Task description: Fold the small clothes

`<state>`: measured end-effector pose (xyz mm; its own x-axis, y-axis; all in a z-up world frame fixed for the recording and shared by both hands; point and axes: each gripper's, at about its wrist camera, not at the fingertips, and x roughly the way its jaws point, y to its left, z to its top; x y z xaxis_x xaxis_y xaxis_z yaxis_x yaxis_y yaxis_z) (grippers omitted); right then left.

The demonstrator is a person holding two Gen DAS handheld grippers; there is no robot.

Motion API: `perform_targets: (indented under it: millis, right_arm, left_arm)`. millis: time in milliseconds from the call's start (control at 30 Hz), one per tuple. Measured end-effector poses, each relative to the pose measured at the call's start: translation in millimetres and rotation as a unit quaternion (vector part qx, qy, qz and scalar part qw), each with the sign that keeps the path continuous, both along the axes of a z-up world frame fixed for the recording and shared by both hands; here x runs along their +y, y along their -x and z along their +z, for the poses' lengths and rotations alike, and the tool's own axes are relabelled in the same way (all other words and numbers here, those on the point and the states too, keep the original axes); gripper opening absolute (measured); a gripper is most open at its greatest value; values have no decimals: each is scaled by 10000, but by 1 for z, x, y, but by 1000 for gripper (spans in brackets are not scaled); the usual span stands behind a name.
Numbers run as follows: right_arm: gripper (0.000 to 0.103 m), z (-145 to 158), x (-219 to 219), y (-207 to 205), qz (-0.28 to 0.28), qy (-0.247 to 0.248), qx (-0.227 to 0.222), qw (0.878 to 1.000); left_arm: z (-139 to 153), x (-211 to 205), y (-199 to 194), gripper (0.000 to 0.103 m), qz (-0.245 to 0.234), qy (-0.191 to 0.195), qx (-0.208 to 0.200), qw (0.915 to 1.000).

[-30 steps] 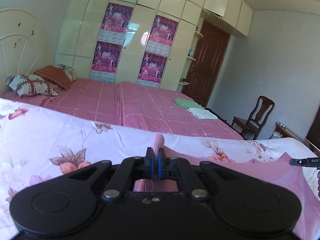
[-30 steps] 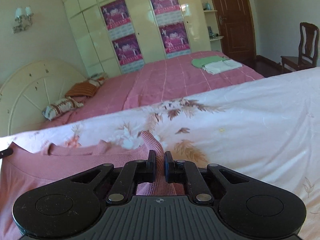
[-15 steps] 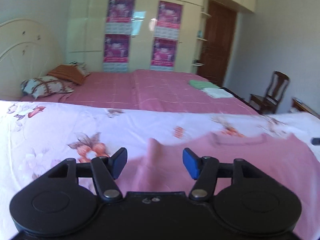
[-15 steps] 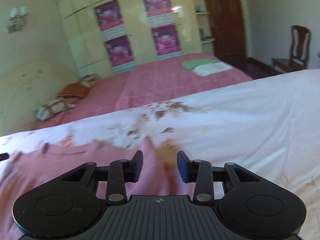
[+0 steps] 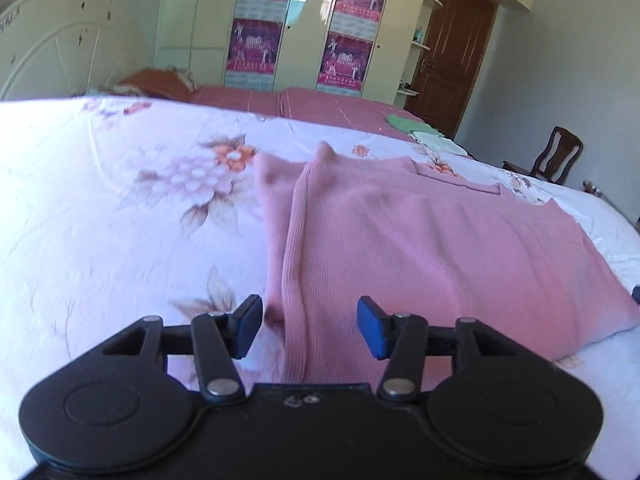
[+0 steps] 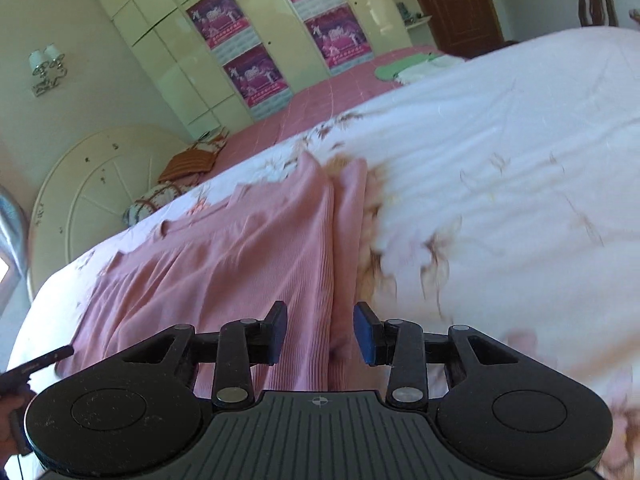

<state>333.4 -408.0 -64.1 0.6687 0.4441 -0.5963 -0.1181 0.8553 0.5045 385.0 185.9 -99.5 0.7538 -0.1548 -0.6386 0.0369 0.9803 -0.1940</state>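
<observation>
Two folded side edges of a pink knit top [image 5: 420, 240] are being straddled lengthwise on the floral bedspread [image 5: 100, 200], running up-frame between the parted, empty left gripper [image 5: 310, 326] and right gripper [image 6: 320, 332], equally near.

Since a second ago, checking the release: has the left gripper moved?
Yes. The left gripper has backed away from the wardrobe, toward the pink top's near hem, jaws open.

- Left gripper [image 5: 310, 326]: jaws apart, having just narrowed slightly; pads clear of the cloth.
- Pink ribbed garment [image 5: 420, 248]: flat on floral bedsheet [image 5: 120, 208], left edge folded inward.
- Pink bed [image 5: 320, 108], wardrobe [image 5: 296, 24], wooden chair [image 5: 556, 156] behind.
</observation>
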Motion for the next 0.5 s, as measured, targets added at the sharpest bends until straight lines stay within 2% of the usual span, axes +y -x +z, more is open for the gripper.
perform_targets:
  millis: [100, 133, 200, 233, 300, 367, 400, 433, 500]
  right_arm:
    - [36, -2, 5, 12, 193, -85, 76, 9997]
    - [27, -3, 7, 13, 271, -111, 97, 9995]
    - [19, -6, 16, 14, 396, -19, 210, 9990]
    - [5, -5, 20, 14, 493, 39, 244, 9985]
    - [5, -1, 30, 20, 785, 319, 94, 9964]
    - [4, 9, 27, 28, 768, 455, -93, 9960]
    - [3, 13, 22, 32, 688, 558, -129, 9960]
    - [3, 12, 16, 34, 637, 671, -68, 9957]
    - [4, 0, 11, 31, 651, 839, 251, 9940]
  left_arm:
    - [-7, 1, -3, 47, -58, 94, 224, 9997]
    - [-8, -1, -4, 45, -105, 111, 231, 9996]
    - [-9, -3, -7, 20, -211, 139, 267, 9993]
    - [-9, -1, -8, 13, -224, 245, 258, 9991]
    - [-4, -1, -6, 12, -192, 178, 146, 9995]
    - [3, -1, -1, 11, -253, 33, -3, 9997]
    - [2, -3, -1, 11, -292, -161, 43, 9994]
    - [-4, -6, -3, 12, -322, -358, 154, 9987]
    - [-9, -8, -3, 21, -351, -524, 173, 9979]
